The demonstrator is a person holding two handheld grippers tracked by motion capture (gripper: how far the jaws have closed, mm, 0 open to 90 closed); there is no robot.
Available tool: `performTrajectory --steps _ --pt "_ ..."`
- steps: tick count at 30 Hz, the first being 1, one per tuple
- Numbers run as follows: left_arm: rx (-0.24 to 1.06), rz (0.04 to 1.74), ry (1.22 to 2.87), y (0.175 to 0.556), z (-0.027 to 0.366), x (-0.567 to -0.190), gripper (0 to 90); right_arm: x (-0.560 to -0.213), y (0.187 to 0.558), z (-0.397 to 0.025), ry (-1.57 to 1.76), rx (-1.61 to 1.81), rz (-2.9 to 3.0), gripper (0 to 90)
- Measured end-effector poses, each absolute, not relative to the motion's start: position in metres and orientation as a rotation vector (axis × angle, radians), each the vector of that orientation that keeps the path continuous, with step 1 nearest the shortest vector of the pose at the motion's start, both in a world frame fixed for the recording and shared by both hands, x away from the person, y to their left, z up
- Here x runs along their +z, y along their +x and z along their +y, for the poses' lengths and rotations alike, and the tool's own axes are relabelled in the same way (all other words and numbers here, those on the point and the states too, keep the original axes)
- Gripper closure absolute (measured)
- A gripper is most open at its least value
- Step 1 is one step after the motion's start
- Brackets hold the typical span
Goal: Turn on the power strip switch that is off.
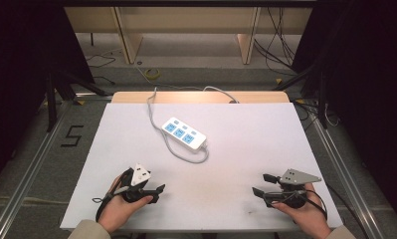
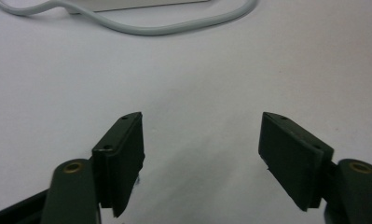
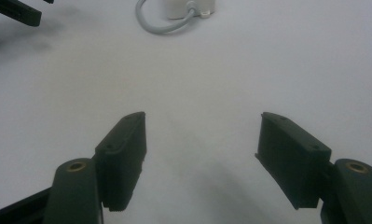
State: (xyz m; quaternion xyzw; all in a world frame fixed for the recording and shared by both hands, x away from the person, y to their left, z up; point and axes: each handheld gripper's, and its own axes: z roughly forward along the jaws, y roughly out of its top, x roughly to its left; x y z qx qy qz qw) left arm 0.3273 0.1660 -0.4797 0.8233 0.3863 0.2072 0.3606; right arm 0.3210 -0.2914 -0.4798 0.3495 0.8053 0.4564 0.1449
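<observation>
A white power strip with three blue sockets is seen lying at an angle on the white table, a little behind the middle and nearer the left half. Its grey cord is led from the strip's near right end in a loop back along its front side, then away over the far edge of the table.

The left gripper is held in the left hand near the front left edge of the table, its tips turned toward the right and slightly forward. In the left gripper view its jaws are seen spread wide with nothing between them, only bare table below; the loop of the cord and the edge of the strip are seen well ahead, at the top.

The right gripper is held in the right hand near the front right edge, its tips turned toward the left. In the right gripper view its jaws are likewise spread wide and empty, low over the table. Far ahead in that view, the cord end of the strip is seen, and the tip of the left gripper is caught in the top left corner.

Both grippers are kept well apart from the strip and from each other; neither is touching it or the cord.
</observation>
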Motion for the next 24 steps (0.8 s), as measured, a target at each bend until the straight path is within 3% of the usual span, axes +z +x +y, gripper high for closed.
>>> performTrajectory --steps 2,6,7,8,9,10,12,24 --pt "0.546 1.004 2.125 0.328 0.167 -0.479 36.7 -0.480 0.321 -0.292 1.007 1.317 2.320 33.7" --pt "0.584 1.020 2.122 0.328 0.169 -0.473 59.9 -0.480 0.320 -0.292 1.007 1.314 2.319 33.7" --pt "0.593 1.029 2.123 0.327 0.170 -0.471 59.9 -0.480 0.320 -0.292 1.007 1.314 2.319 33.7" --pt "0.607 1.035 2.122 0.327 0.170 -0.470 73.3 -0.480 0.319 -0.292 1.007 1.319 2.316 33.7" --pt "0.615 1.043 2.128 0.327 0.171 -0.469 73.3 -0.480 0.319 -0.292 1.007 1.319 2.316 33.7" --pt "0.615 1.052 2.138 0.327 0.172 -0.468 81.6 -0.479 0.319 -0.292 1.004 1.315 2.318 33.7" --pt "0.602 1.072 2.161 0.327 0.173 -0.468 88.2 -0.479 0.319 -0.292 1.005 1.315 2.316 33.7" --pt "0.568 1.094 2.186 0.328 0.171 -0.463 89.6 -0.480 0.320 -0.292 0.997 1.311 2.323 33.7"
